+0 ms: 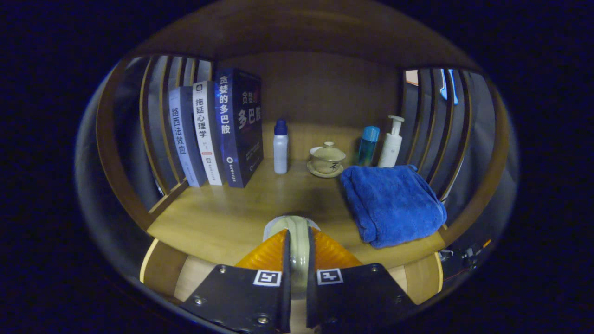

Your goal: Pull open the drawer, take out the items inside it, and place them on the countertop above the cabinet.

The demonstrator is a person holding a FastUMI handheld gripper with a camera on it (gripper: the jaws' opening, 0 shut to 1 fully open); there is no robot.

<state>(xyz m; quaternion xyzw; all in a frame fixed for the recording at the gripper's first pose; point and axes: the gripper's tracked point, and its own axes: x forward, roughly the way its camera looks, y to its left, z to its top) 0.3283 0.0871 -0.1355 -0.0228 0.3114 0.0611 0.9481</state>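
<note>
my claw [297,241] is nearly closed, both fingers pressing on a pale, rounded item [297,232] held edge-on between them — i cannot tell just what it is. it sits low over the front of the wooden desk [222,218]. just ahead and to the right lies a folded blue towel [392,204]. beyond it stand a white pump bottle [391,142] and a teal bottle [368,146], close together. near the middle back — a lidded tea bowl on a saucer [327,160] and a white bottle with a blue cap [280,146]. three upright books [216,132] lean against the slatted left side.
</note>
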